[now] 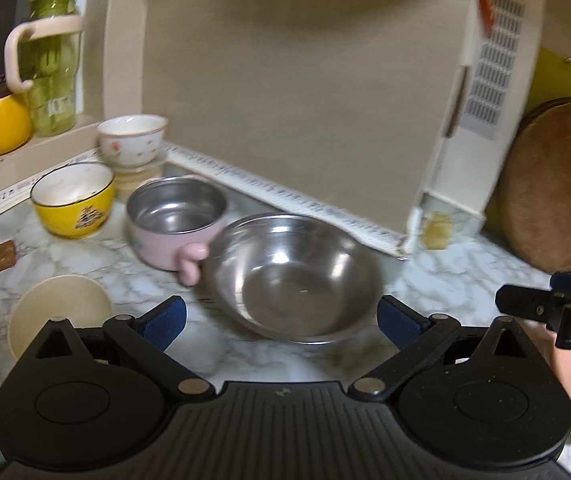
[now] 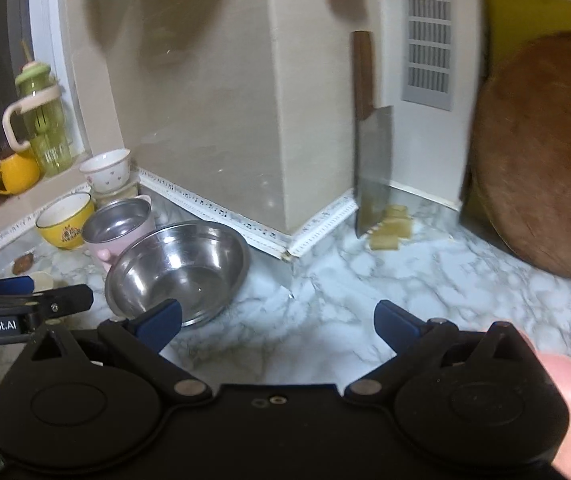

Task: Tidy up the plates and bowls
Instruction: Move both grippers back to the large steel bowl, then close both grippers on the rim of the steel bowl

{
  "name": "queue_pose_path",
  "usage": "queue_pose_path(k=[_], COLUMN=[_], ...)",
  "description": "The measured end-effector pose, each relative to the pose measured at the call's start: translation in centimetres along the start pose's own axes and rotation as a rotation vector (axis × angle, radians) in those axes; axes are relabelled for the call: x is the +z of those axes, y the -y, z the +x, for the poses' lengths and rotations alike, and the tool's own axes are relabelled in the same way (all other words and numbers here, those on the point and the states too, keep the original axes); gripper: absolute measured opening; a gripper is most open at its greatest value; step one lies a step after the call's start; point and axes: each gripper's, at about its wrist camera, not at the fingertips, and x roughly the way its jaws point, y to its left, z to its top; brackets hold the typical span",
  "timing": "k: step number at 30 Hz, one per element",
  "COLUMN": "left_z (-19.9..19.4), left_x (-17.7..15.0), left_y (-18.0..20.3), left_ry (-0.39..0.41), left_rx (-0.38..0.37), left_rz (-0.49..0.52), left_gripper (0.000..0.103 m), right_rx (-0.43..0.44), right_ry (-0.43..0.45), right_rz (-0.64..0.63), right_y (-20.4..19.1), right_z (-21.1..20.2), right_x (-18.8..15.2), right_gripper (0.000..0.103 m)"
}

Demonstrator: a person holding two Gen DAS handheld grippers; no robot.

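1. At lower centre of the left view: steel bowl [image 1: 293, 276] on marble counter [image 1: 85, 264], between spread, empty left gripper [image 1: 281, 318] fingers.
2. Right gripper [image 2: 277, 322]: spread, empty, beside bowl.
3. Risk: slick rim slipping, knocking touching pink bowl [image 1: 173, 224].

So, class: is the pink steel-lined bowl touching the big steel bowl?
Touching. In the left wrist view the pink bowl's handle nub presses against the steel bowl's rim, with no countertop showing between them.

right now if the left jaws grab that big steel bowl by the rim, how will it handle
The large shiny stainless steel bowl looks thin-walled, so probably light and rigid. Its smooth, polished rim may slip. Empty with a rounded base, it could rock or slide on the marble-pattern countertop.
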Motion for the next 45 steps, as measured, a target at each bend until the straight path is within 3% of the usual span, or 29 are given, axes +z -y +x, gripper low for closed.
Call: queue_pose_path(k=[15, 25, 29, 31, 33, 35, 39, 41, 43, 45], left_z=[7.3, 10.4, 11.2, 11.4, 11.7, 11.9, 12.2, 12.3, 12.3, 12.2], left_x=[0.6, 1.2, 1.2, 1.3, 1.4, 1.5, 1.6, 1.6, 1.7, 1.7], left_y=[-3.5, -4.0, -4.3, -4.3, -4.5, -4.7, -4.7, -4.6, -4.6, -4.6], left_ry=[-0.127, -0.201, -0.23, -0.235, -0.244, -0.247, -0.265, -0.27, -0.271, -0.271], left_rx=[0.071, 0.077, 0.064, 0.059, 0.051, 0.048, 0.038, 0.039, 0.042, 0.04], left_rz=[-0.115, -0.159, -0.183, -0.188, -0.197, -0.209, -0.22, -0.221, -0.219, -0.213], left_gripper=[0.102, 0.1, 0.092, 0.075, 0.067, 0.066, 0.041, 0.037, 0.027, 0.023], right_rx=[-0.041, -0.023, -0.023, -0.019, -0.006, 0.002, 0.018, 0.027, 0.027, 0.031], right_ry=[-0.122, -0.273, -0.305, -0.31, -0.318, -0.32, -0.328, -0.335, -0.334, -0.334], right_rz=[-0.062, 0.052, 0.081, 0.073, 0.07, 0.072, 0.078, 0.081, 0.082, 0.086], right_y=[-3.8, -2.6, -2.2, -2.2, -2.1, -2.0, -1.9, -1.8, -1.8, -1.8], right_z=[11.2, 16.2, 17.4, 17.7, 17.9, 18.1, 18.3, 18.4, 18.4, 18.3], right_x=[2.9, 3.6, 3.6, 3.7, 3.8, 3.8, 3.9, 3.9, 3.8, 3.8], right_gripper=[0.102, 0.08, 0.074, 0.067, 0.061, 0.054, 0.041, 0.032, 0.028, 0.026])
